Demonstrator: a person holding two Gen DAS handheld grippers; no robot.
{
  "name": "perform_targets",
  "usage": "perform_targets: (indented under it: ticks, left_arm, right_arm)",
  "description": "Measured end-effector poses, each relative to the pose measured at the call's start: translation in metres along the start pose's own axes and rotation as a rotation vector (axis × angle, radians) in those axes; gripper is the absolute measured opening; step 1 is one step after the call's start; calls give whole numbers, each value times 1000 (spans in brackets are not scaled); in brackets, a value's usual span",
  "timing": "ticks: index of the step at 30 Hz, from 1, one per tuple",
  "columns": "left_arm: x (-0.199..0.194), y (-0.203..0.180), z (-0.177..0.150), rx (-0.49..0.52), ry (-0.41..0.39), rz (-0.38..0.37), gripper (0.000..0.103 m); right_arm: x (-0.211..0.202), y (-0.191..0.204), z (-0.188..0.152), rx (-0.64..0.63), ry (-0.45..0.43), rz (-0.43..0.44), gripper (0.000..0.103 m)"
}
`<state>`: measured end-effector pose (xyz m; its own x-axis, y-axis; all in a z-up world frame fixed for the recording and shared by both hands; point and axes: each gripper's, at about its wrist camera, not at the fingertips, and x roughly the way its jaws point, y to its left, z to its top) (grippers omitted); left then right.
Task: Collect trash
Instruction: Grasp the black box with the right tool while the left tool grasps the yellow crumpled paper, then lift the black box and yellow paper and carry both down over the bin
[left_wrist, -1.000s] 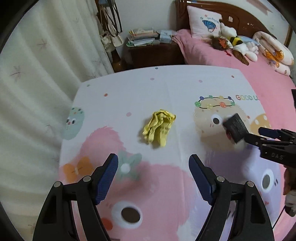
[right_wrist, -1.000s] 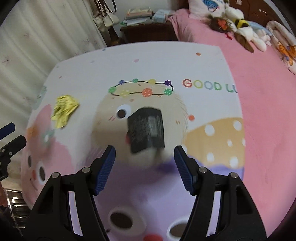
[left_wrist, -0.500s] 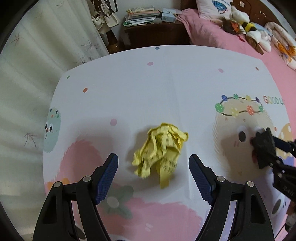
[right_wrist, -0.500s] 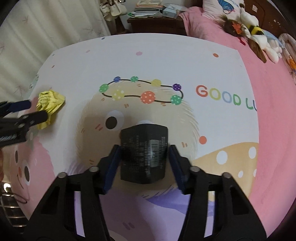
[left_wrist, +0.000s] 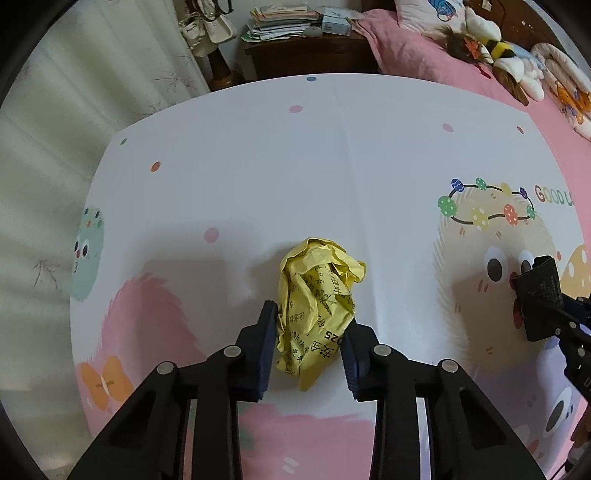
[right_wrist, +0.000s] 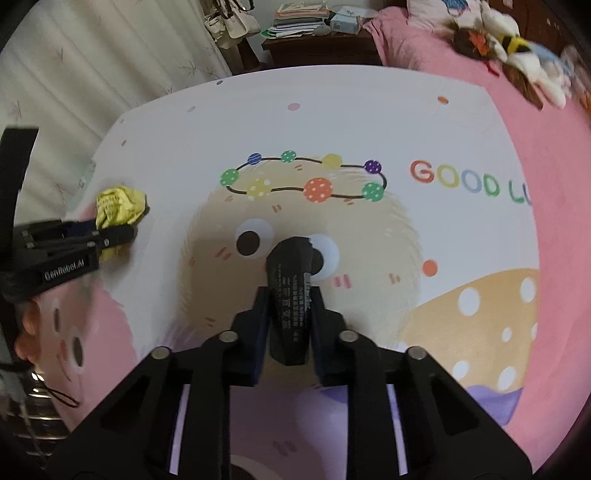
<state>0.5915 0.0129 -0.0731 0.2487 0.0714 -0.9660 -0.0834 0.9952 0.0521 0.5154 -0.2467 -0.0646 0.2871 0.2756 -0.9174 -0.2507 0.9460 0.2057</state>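
the left gripper fingers are clamped on the crumpled yellow paper, and at 3 o'clock the right gripper fingers squeeze a black packet.

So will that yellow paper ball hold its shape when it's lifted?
Probably it squashes a bit: the yellow paper ball is loosely crumpled, with open folds. It looks light, so the left gripper closed on its sides should lift it easily. It seems unlikely to roll, being lumpy.
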Motion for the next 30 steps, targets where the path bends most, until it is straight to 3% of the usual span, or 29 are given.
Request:
perform_targets:
  ticks: [8, 14, 21, 30]
  left_arm:
    - [-38, 10, -44, -38, -56, -62, 30]
    - [-89, 8, -112, -21, -93, -131, 30]
    - [-155, 10, -198, -10, -122, -172, 30]
    - [-221, 54, -314, 32, -198, -194, 30]
  right_arm:
    - [-30, 5, -23, 55, -43, 123, 12]
    - [-66, 24, -51, 54, -81, 155, 11]
    - [-108, 65, -109, 42, -94, 146, 11]
    - [-157, 151, -213, 37, -129, 128, 11]
